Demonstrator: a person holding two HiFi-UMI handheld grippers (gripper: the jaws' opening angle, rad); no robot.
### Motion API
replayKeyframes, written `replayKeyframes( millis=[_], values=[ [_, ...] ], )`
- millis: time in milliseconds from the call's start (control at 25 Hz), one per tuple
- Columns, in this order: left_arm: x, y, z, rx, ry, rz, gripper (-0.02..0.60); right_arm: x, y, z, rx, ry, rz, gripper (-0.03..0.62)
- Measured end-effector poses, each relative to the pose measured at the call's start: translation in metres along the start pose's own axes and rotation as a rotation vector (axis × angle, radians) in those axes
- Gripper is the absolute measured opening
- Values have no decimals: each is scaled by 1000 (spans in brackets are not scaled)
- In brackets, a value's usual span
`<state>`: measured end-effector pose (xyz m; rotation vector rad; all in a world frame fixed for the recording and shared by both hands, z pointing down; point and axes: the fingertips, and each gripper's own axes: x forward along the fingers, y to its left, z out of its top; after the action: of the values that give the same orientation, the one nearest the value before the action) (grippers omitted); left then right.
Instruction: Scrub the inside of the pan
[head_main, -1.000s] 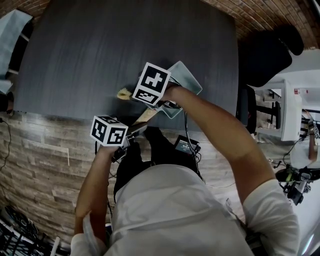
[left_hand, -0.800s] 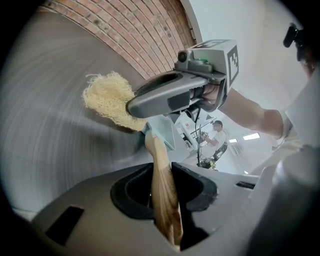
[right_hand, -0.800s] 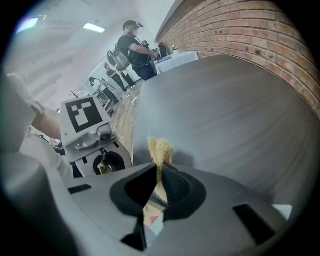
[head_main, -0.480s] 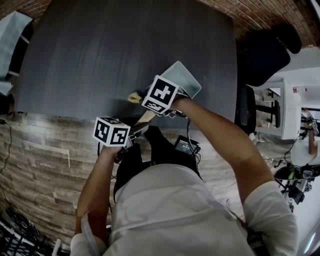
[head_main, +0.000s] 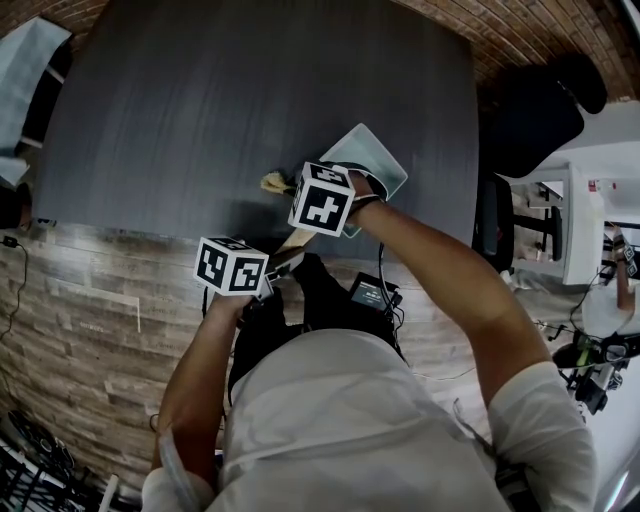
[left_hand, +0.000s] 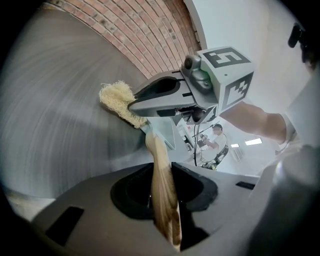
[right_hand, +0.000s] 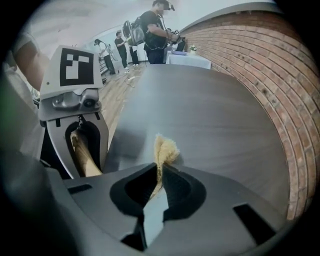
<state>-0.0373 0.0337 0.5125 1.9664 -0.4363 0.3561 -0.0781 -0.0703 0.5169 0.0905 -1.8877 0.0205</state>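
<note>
A square, pale grey-green pan (head_main: 366, 160) hangs tilted over the near edge of the dark table (head_main: 200, 100). My right gripper (head_main: 345, 214) is shut on its rim, which shows as a thin sheet (right_hand: 151, 216) between the jaws of my right gripper (right_hand: 152, 192). A brush with a wooden handle (left_hand: 163, 185) sits in my left gripper (left_hand: 162, 177), shut on the handle. Its pale bristles (left_hand: 117, 101) reach past the pan's far edge (head_main: 274, 183) and show over the rim (right_hand: 165, 149). In the head view my left gripper (head_main: 272, 264) sits below and left of the pan.
The table's near edge borders a wood-plank floor (head_main: 90, 330). A black chair (head_main: 535, 110) stands to the table's right, white equipment (head_main: 590, 220) beyond it. Several people (right_hand: 156, 27) stand far off beyond the table. Brick surface (right_hand: 260, 65) runs along one side.
The right gripper has drawn the pan back toward the person and a little right. The brush head has shifted right along with it. The left gripper has edged slightly right.
</note>
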Motion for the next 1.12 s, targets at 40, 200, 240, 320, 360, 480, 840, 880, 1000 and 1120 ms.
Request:
replayKeyframes(
  millis=[40,200,240,320,360,480,840,880,1000,1120],
  values=[
    [1,-1,0,-4,-3,-1,115,0,-1,0,-18,1,-11,40],
    [2,-2,1,-19,-13,3,114,-1,-4,11,-58,-25,-52,40],
    [2,-2,0,-22,-16,5,114,-1,-6,15,-66,-35,-67,40],
    [3,-2,-1,-28,-22,9,114,-1,-11,24,-81,-57,-103,38],
    [3,-3,-1,-34,-26,10,114,-3,-15,29,-89,-70,-125,39],
    [4,-4,-3,-52,-46,14,114,-11,-29,45,-99,-115,-199,38],
    [3,-3,-3,-65,-84,43,115,-44,-45,63,29,-238,-270,40],
    [2,-2,-3,-65,-90,49,115,-47,-46,61,41,-246,-277,40],
    [1,1,0,-76,-115,62,115,-57,-47,55,85,-268,-300,40],
    [0,5,5,-86,-138,81,115,-67,-49,45,133,-286,-322,40]
  ],
)
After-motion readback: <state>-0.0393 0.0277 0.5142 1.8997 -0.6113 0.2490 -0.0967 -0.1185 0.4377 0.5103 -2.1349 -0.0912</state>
